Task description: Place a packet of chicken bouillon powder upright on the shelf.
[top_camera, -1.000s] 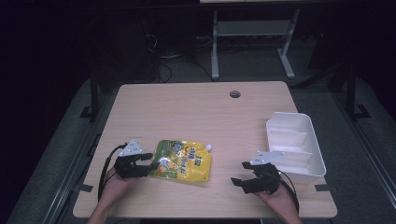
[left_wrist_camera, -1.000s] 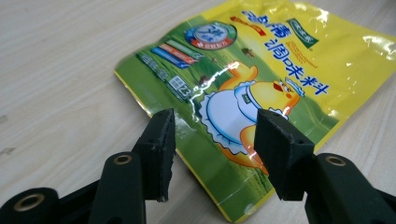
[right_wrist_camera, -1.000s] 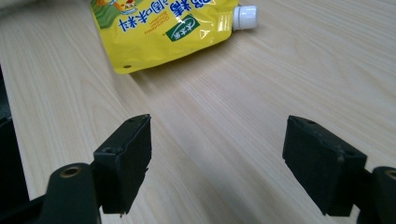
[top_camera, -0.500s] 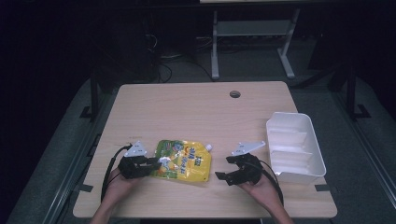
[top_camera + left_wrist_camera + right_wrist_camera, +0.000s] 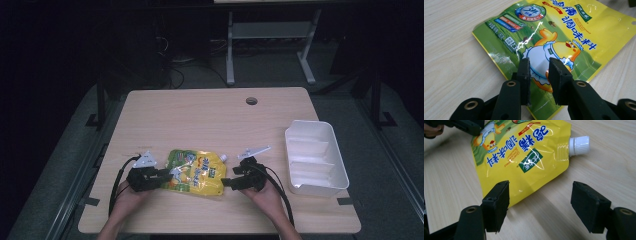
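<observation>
The worktop (image 5: 200,115) carries a yellow spouted pouch (image 5: 196,171) near its front edge. The left tool (image 5: 539,72) pinches the pouch's bottom end. The right tool (image 5: 540,200), jaws spread and just closing, frames the pouch's cap-end corner, untouched.

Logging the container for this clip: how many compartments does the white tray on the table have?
3. The white tray at the table's right edge is split by two dividers: one compartment at its far end, one in the middle, one nearest the person. All look empty, though the near wall hides part of the floor.
</observation>
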Action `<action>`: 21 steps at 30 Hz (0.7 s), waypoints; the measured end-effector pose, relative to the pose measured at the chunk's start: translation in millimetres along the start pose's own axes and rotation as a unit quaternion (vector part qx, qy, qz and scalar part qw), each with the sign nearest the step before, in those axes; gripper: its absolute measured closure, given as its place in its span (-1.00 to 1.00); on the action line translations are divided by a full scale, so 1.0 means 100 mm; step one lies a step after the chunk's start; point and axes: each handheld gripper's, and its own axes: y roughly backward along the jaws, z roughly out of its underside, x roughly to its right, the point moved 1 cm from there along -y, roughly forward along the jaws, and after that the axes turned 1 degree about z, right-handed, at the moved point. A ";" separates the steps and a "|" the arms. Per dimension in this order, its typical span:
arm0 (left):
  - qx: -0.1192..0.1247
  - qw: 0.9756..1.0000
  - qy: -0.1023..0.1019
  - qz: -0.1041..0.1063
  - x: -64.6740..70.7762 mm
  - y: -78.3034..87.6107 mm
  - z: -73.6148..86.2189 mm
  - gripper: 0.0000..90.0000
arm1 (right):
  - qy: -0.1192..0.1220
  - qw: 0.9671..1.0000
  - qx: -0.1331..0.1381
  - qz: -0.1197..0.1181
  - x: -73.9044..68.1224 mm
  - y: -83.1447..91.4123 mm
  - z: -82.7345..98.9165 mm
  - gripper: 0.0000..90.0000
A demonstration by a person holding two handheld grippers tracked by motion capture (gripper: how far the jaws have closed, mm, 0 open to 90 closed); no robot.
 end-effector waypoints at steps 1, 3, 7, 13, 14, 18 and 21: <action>0.000 1.000 0.001 0.000 0.00 0.00 0.00 0.58 | -0.006 1.000 -0.003 0.003 0.00 -0.02 -0.01 -0.30; 0.000 1.000 -0.001 0.000 0.00 0.00 0.00 0.58 | -0.009 1.000 -0.005 0.006 0.02 -0.07 -0.02 -0.27; 0.001 1.000 -0.001 0.000 0.00 0.00 0.00 0.58 | -0.029 1.000 -0.004 -0.001 0.05 -0.15 -0.02 -0.20; 0.001 1.000 0.000 0.000 0.00 0.00 0.00 0.58 | -0.041 0.999 0.000 -0.024 0.03 -0.21 -0.04 -0.07; 0.001 1.000 0.000 0.000 0.00 -0.01 0.00 0.58 | -0.041 0.999 0.001 -0.025 0.02 -0.22 -0.04 -0.04; 0.001 1.000 0.000 0.001 0.00 -0.01 0.00 0.58 | -0.044 0.998 0.000 -0.037 0.00 -0.24 -0.04 0.09; 0.002 1.000 -0.005 -0.001 0.01 -0.01 0.00 0.57 | -0.043 0.998 0.003 -0.042 -0.03 -0.25 -0.04 0.30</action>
